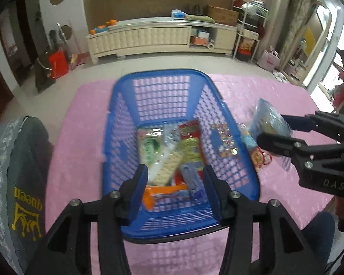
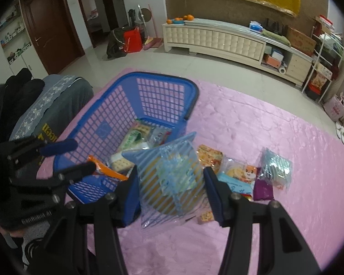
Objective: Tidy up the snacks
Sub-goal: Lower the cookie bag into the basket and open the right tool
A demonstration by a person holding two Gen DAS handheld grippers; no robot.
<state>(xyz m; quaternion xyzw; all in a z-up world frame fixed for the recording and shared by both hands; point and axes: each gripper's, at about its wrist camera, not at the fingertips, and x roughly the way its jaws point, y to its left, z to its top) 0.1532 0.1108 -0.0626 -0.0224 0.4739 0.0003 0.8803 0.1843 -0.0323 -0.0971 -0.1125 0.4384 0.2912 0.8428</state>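
Sorting snacks into a blue basket on the pink cloth

Nearest, the right gripper (image 2: 172, 183) clasps a blue-striped snack bag (image 2: 172, 178); the left gripper (image 1: 175, 183) gapes empty over the blue basket (image 1: 117, 123), which holds packets. At 3 o'clock loose packets (image 2: 238, 176) lie beside it. At 9 o'clock, a grey cushion (image 1: 18, 171) reads "queen"; farther, a cream cabinet (image 2: 217, 39).

A blue lattice basket (image 1: 117, 123) stands on the pink tabletop (image 2: 275, 128), holding cracker and wafer packets (image 1: 169, 158). A blue-striped clear bag (image 2: 172, 178) sits between the right claw's (image 2: 170, 191) fingers, with more snack packets (image 2: 238, 174) lying just beside the basket.
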